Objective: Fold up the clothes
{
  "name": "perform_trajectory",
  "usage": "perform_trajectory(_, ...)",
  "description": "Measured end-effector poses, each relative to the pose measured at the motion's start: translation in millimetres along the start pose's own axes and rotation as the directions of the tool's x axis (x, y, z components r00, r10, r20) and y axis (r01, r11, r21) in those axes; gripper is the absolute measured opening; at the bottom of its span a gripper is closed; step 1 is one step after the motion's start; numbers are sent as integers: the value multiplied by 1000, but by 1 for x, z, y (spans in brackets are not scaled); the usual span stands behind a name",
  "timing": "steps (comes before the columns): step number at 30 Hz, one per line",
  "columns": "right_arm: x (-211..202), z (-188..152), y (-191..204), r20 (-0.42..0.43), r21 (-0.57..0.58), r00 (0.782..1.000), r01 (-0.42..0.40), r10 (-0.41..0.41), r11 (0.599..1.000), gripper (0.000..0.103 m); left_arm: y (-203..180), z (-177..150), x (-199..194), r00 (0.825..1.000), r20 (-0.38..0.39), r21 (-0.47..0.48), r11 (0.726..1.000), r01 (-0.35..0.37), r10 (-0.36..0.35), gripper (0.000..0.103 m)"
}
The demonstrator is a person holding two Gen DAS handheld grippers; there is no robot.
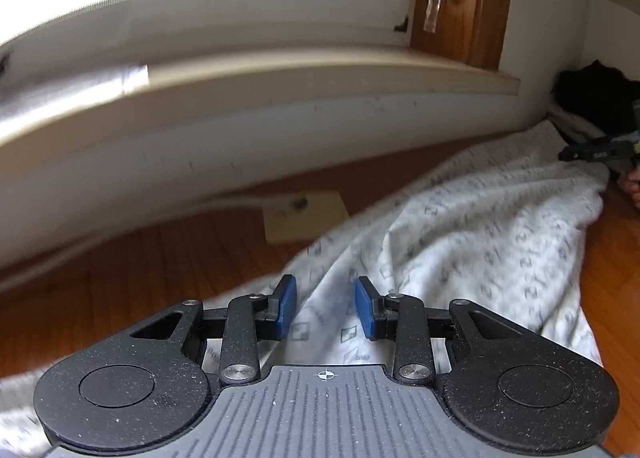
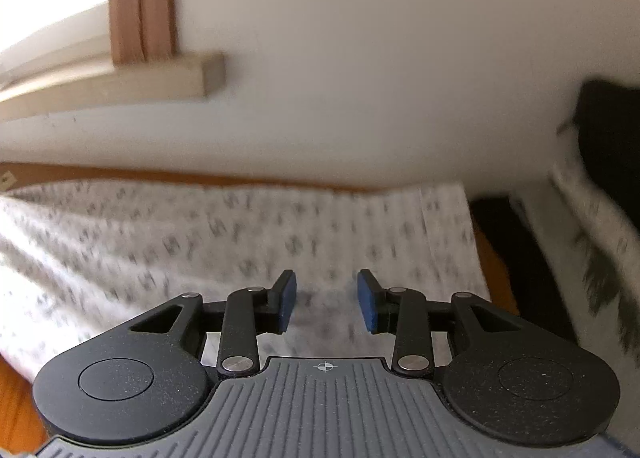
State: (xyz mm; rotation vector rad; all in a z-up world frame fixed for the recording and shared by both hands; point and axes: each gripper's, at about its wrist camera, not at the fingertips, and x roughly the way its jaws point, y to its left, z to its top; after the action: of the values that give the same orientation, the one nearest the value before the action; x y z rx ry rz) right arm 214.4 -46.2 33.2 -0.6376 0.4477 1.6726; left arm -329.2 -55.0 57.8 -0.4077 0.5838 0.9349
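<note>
Underneath, wood floor (image 1: 140,258); white wall (image 2: 360,77) beyond.

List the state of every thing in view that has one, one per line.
Left claw: open, empty, over the cloth.
Right claw: open, empty, over the cloth.
Patterned white garment: spread on the wooden floor, rumpled, not yet folded.
Black item: lying by the wall; too blurred to identify.

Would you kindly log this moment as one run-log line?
left gripper: open, over patterned cloth | right gripper: open, over cloth | floor: wood
</note>
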Motion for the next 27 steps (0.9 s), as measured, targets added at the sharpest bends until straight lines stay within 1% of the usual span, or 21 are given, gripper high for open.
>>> perform_trajectory(1, 2, -4, -3, -8, 5, 1000, -6, 6, 1000, 36, 1, -3, -2, 1000, 8, -2, 1000, 11, -11, 36)
perform_trajectory(5, -6, -19, -9, 14, 37, 999, -42, 42, 998, 36, 2, -14, -8, 999, 22, 15, 999, 47, -48, 36)
perform_trajectory(12, -45, -45, -8, -19, 7, 999, -31, 31, 1000, 36, -3, -31, -25, 994, 21, 35, 994, 104, -105, 36)
perform_trajectory(15, -66, -63, -11, 1, 7, 1000, -25, 25, 1000, 36, -4, -38, -34, 992, 33, 28, 992, 121, -122, 36)
perform_trajectory(16, -69, -67, -12, 9, 16, 1000, -25, 25, 1000, 36, -3, -39, -38, 993, 35, 28, 993, 113, -114, 38)
perform_trajectory(18, -72, -70, -14, 17, 28, 1000, -24, 24, 999, 36, 1, -39, -51, 996, 47, 33, 996, 77, -78, 45)
perform_trajectory(20, -71, -69, -12, 22, 28, 1000, -17, 17, 999, 37, 10, -40, -67, 998, 66, 30, 999, 22, -24, 54)
perform_trajectory(21, -70, -69, -11, 26, 29, 1000, -13, 12, 999, 38, 15, -41, -75, 997, 71, 29, 1000, -6, 4, 57)
perform_trajectory(22, -70, -70, -11, 32, 32, 999, -10, 9, 999, 39, 21, -42, -81, 997, 66, 31, 999, -33, 31, 62)
perform_trajectory(23, -69, -70, -12, 38, 38, 999, -9, 7, 999, 40, 27, -44, -85, 997, 55, 37, 998, -59, 57, 64)
perform_trajectory(27, -65, -70, -13, 54, 51, 999, 0, -3, 999, 41, 47, -49, -87, 992, -6, 57, 990, -129, 129, 64)
